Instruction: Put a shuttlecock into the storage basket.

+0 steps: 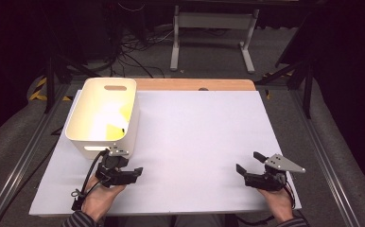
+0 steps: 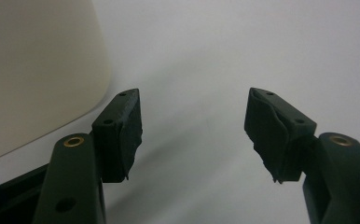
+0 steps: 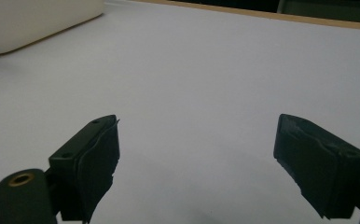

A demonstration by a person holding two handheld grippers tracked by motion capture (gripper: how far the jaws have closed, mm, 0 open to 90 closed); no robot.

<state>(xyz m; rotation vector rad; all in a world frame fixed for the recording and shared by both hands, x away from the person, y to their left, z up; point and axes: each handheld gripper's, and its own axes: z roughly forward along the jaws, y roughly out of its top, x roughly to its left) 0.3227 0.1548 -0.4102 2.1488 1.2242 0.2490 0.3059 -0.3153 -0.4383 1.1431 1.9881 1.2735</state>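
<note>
Jaws wide and empty on both: left gripper just beside the cream plastic bin at the white tabletop's left — right gripper well apart. Best approached squarely, closing on the rim.

In the high view the white table sheet is evenly and brightly lit, while the floor and room at the far side and both edges sink into near black. Strong glare burns out the inside of the cream bin, where detail is lost to a yellow-white bloom. Both gripper views are soft and dim: the near black pads are blurred, and faint diffuse shadows lie on the sheet beneath them. The bin wall at left is out of focus.
</note>
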